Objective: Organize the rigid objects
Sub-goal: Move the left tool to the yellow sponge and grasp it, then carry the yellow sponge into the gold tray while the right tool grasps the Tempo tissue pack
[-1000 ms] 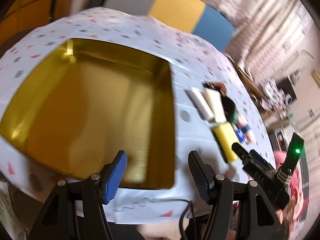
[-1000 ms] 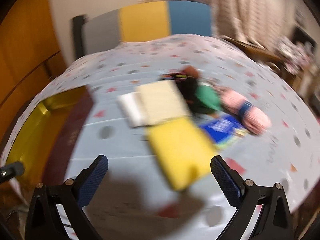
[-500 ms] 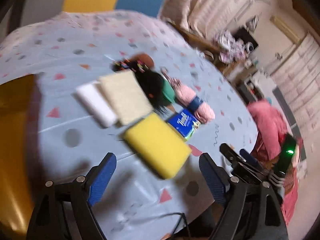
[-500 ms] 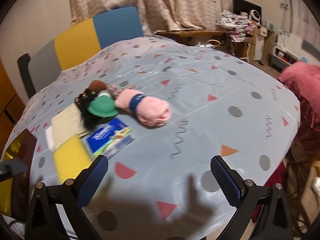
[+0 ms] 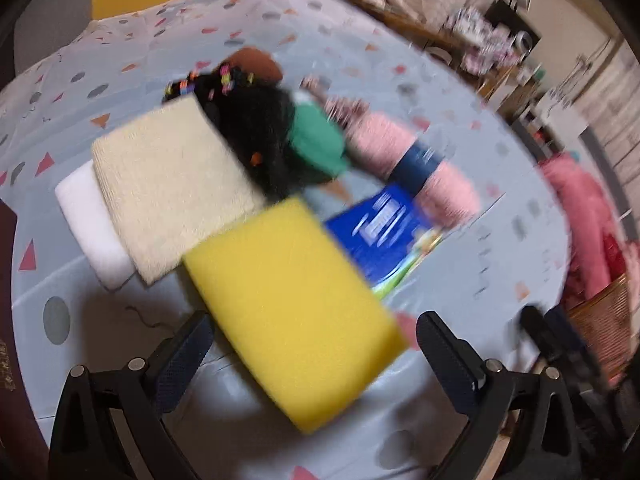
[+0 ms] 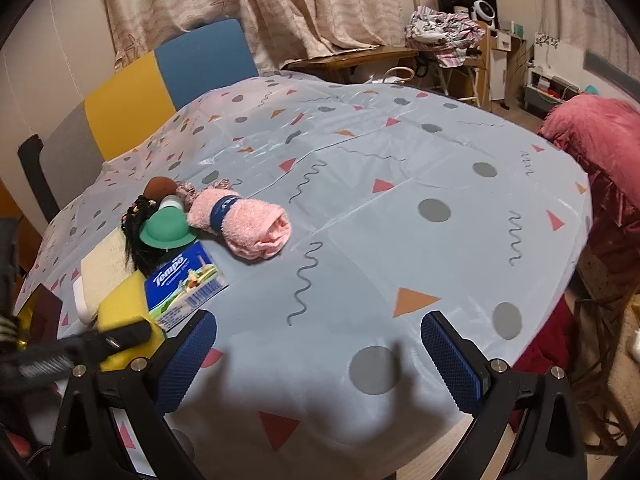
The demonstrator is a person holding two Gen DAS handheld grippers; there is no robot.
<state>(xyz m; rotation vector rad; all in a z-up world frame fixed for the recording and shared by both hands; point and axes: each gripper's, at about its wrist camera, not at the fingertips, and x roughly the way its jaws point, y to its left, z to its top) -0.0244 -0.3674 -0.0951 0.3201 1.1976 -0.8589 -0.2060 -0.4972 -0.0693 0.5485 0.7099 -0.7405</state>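
My left gripper [image 5: 312, 332] hangs low over a yellow sponge [image 5: 292, 292]. Its jaws are opening, and the sponge lies between the fingers without the pads pressing it. Behind the sponge lie a cream pad [image 5: 172, 188], a white block [image 5: 96, 232], a black doll's hair [image 5: 256, 140], a green toy hat [image 5: 316, 140], a rolled pink towel [image 5: 400, 152] and a blue tissue pack [image 5: 388, 232]. My right gripper [image 6: 318, 332] stands open over bare tablecloth, right of the tissue pack [image 6: 184, 284] and the yellow sponge [image 6: 120, 312].
A dark red tin edge [image 5: 6, 320] shows at the far left. A chair with yellow and blue panels [image 6: 160, 76] stands behind the table. A pink-covered seat [image 6: 592, 140] and a wicker basket [image 5: 600, 320] sit off the table's right edge.
The left wrist view swung from the golden tin to the pile and dropped closer to the yellow sponge, jaws widening. The right wrist view swung right, off the pile onto bare cloth.
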